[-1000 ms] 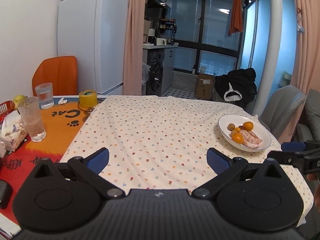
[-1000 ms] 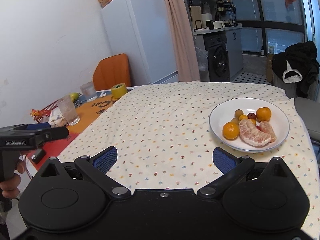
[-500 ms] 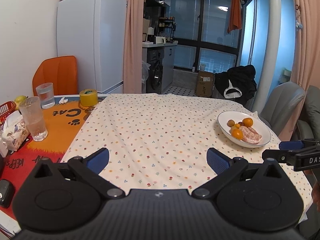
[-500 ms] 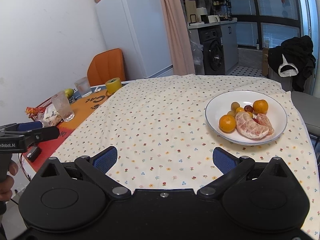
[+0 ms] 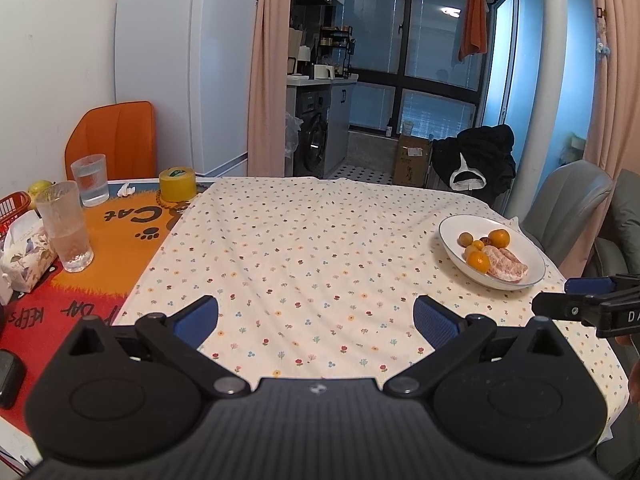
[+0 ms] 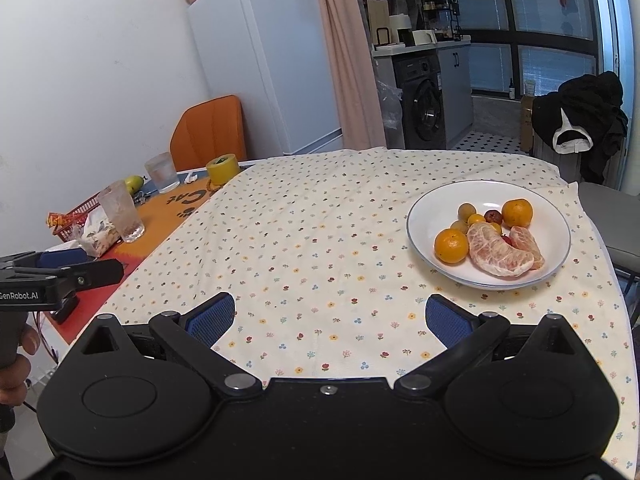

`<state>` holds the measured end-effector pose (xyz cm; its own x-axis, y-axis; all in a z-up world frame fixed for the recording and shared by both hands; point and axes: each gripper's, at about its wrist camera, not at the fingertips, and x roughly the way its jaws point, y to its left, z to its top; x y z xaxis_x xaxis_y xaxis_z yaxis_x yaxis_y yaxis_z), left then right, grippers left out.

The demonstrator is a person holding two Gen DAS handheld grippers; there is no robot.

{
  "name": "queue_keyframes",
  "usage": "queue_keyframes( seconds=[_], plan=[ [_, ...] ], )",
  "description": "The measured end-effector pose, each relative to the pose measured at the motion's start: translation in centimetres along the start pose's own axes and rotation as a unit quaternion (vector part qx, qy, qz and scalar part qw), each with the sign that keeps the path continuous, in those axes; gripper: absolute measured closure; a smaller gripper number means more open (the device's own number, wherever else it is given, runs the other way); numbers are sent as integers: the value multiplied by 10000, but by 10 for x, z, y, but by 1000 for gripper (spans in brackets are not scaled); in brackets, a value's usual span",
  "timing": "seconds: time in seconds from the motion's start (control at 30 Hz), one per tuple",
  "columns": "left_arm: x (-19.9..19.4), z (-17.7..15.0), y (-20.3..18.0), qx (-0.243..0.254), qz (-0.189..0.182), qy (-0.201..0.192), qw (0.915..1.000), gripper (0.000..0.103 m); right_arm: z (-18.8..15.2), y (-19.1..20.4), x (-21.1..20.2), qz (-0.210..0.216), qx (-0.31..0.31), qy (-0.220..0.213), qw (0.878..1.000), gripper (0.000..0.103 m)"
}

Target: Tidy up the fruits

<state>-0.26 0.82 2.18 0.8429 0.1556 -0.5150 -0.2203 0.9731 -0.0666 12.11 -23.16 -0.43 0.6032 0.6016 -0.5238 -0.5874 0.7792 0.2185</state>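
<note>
A white plate sits on the right side of the floral tablecloth. On it lie two oranges, peeled pomelo segments and several small yellow and dark fruits. A pear lies at the table's far left. My right gripper hovers open over the near edge, below and left of the plate, holding nothing. My left gripper is open and holds nothing above the cloth's near edge. Each gripper shows at the rim of the other's view.
Two glasses, a yellow tape roll, a tissue pack and a red basket crowd the orange mat on the left. An orange chair, a fridge and a grey chair surround the table.
Both grippers drew back and rose a little, so the plate looks slightly farther away. Their jaws stayed open and the fruit has not moved.
</note>
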Motion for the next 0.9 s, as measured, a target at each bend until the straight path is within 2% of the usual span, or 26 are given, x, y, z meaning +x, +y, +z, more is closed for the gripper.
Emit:
queue_keyframes(
  seconds=[0.9],
  plan=[
    [1,-1,-1,-23,-18,27,10000,0,1,-1,0,-52,-55,14,10000,0]
  ],
)
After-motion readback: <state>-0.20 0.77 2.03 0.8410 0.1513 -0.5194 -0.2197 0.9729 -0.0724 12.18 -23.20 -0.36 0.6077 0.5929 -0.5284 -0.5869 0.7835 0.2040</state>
